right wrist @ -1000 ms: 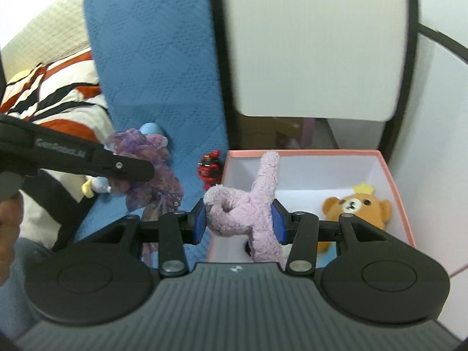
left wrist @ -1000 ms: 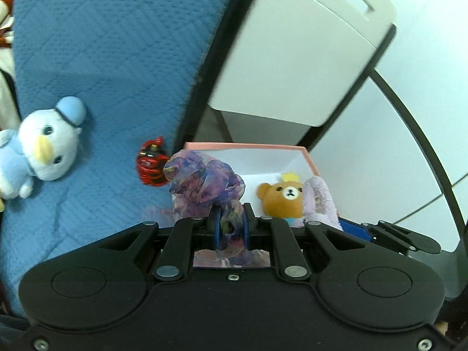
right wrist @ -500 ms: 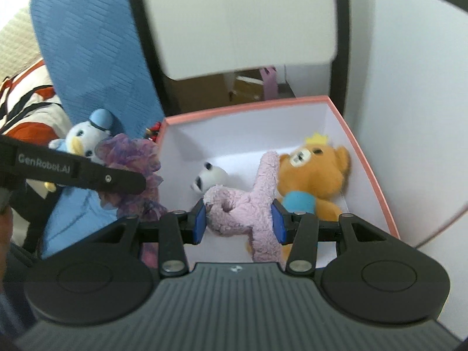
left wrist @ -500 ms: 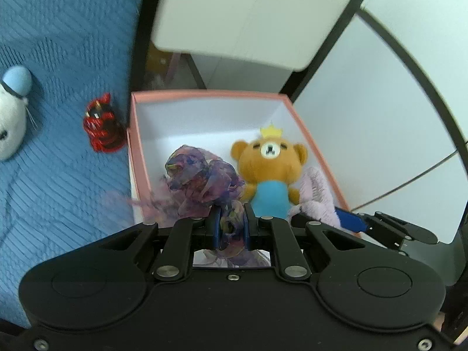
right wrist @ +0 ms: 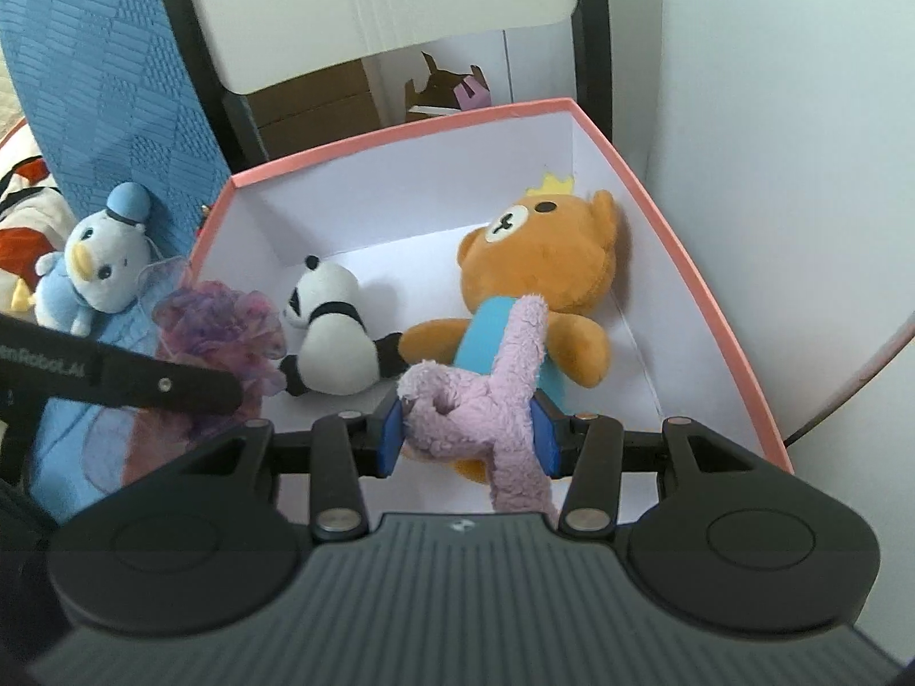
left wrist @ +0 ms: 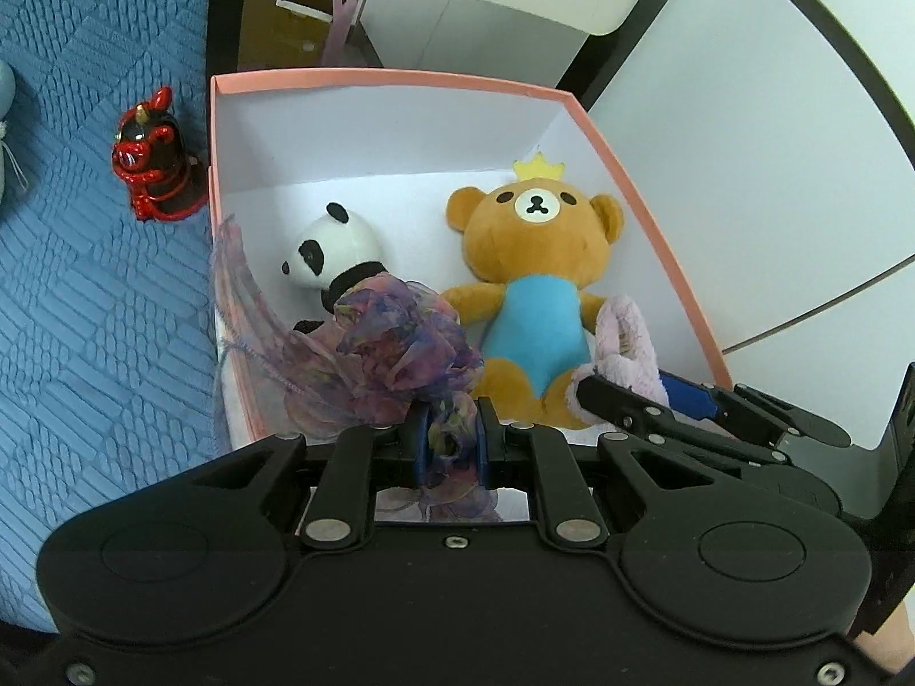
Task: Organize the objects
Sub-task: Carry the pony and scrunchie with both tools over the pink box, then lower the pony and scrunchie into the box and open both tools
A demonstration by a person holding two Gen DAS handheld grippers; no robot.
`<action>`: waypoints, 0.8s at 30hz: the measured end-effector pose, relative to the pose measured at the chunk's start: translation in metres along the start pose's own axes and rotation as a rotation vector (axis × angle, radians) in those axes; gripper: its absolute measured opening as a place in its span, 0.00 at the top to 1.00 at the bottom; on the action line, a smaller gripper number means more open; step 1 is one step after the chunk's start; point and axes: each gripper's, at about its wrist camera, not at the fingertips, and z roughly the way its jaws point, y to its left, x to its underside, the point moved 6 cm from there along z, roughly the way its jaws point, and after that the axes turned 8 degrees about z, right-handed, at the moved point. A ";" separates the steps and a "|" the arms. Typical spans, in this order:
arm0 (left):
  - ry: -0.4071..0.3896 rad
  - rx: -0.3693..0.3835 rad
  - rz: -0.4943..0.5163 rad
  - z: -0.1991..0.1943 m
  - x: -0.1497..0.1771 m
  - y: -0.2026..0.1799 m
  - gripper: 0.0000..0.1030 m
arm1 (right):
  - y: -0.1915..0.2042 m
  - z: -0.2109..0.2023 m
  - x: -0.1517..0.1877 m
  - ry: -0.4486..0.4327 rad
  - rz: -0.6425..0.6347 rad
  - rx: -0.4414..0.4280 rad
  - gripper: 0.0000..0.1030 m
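A pink-rimmed white box [left wrist: 635, 183] [right wrist: 686, 263] holds a brown bear plush [left wrist: 532, 263] [right wrist: 543, 280] and a panda plush [left wrist: 337, 251] [right wrist: 329, 337]. My left gripper [left wrist: 449, 434] is shut on a purple gauzy scrunchie [left wrist: 394, 354] [right wrist: 223, 326] and holds it over the box's near left part. My right gripper [right wrist: 466, 434] is shut on a pink fluffy plush piece [right wrist: 486, 400] [left wrist: 620, 337] and holds it over the bear's legs.
A red figurine [left wrist: 154, 157] stands on the blue quilt [left wrist: 86, 286] left of the box. A blue-and-white duck plush [right wrist: 94, 257] lies further left. A white chair and a white wall are behind and right of the box.
Both grippers have moved forward and down over the box with their loads still held. The panda inside the box has come into view.
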 end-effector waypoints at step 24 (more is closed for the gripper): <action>-0.243 -0.067 0.125 -0.099 0.001 -0.006 0.50 | 0.054 -0.065 -0.027 -0.152 -0.039 -0.071 0.30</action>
